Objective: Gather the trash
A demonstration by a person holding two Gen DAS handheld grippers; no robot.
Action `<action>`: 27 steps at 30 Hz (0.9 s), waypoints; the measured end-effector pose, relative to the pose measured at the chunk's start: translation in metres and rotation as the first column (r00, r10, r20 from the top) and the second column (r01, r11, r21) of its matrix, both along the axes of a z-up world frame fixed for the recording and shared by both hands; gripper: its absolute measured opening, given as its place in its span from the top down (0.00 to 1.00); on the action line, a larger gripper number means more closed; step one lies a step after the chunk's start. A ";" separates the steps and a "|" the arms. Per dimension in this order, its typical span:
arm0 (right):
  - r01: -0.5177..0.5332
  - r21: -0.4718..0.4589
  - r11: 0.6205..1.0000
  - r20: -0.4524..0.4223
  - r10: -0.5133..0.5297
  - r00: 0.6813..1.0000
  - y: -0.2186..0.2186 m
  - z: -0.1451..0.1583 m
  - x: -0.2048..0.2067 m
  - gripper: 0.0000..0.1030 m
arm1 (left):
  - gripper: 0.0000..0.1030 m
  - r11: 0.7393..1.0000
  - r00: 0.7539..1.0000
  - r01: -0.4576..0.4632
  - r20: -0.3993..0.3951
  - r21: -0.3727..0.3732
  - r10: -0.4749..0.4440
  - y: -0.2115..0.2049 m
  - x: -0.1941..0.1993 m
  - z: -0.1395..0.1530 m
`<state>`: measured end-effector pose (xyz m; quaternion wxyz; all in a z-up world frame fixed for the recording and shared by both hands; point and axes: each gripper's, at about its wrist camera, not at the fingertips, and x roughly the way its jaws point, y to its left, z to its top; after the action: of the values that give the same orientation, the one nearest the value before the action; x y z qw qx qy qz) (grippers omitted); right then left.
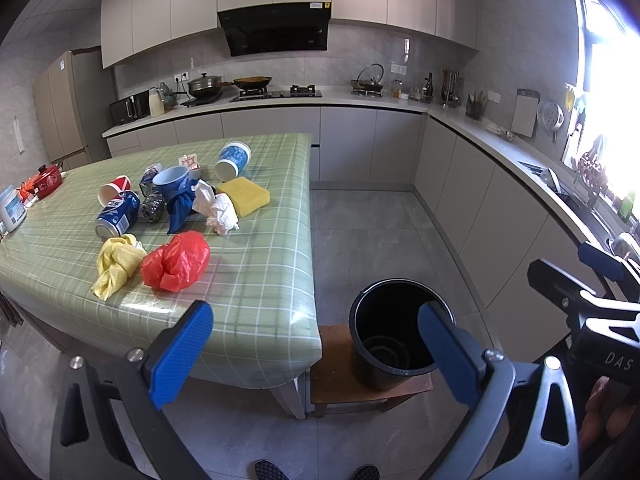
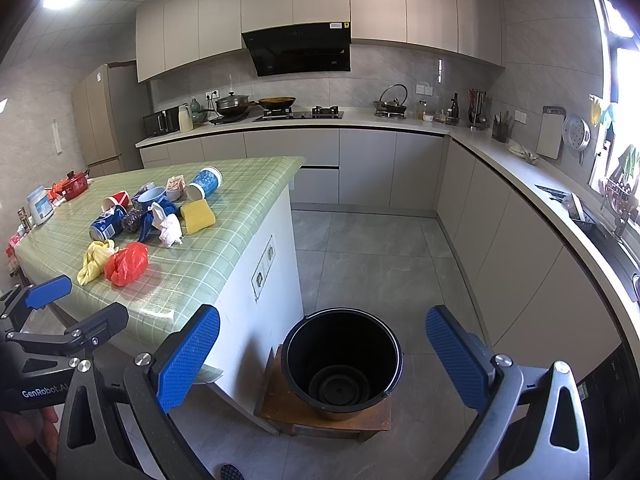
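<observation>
Room: kitchen, grey floor tiles, green checked tablecloth [image 1: 248, 280] on the table at left.
Trash: I see a crumpled red plastic bag [image 1: 176, 261] nearest, just right of a yellow cloth [image 1: 116, 265]; white crumpled tissue [image 1: 218, 210] and blue soda can [image 1: 117, 215] farther back.
Bin: black round bucket [image 2: 341, 362], upright on a low wooden stool [image 2: 280, 404], right of the table.
Left gripper [image 1: 316, 354]: I hold it spread wide, holding nothing.
Right gripper [image 2: 322, 358]: spread wide too, above the bucket.
</observation>
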<state>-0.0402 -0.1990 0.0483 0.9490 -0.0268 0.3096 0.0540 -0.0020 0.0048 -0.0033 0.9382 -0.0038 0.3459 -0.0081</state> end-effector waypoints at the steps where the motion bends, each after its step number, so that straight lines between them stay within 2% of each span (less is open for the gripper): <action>1: -0.001 0.001 1.000 -0.001 0.001 1.000 0.000 0.000 0.000 0.00 | 0.00 1.000 1.000 -0.001 0.001 0.002 0.001 0.000 0.000 0.001; 21: -0.006 -0.001 1.000 -0.003 0.006 1.000 0.001 -0.001 0.000 0.00 | 0.00 1.000 1.000 -0.004 0.006 -0.004 0.004 0.003 0.000 0.002; 27: -0.011 0.020 1.000 -0.004 0.011 1.000 0.001 -0.001 0.002 0.00 | 0.00 0.999 1.000 -0.017 0.009 -0.041 0.017 0.016 0.001 0.002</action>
<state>-0.0384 -0.1985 0.0477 0.9482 -0.0189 0.3110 0.0625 -0.0006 0.0213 -0.0016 0.9396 -0.0257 0.3412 -0.0073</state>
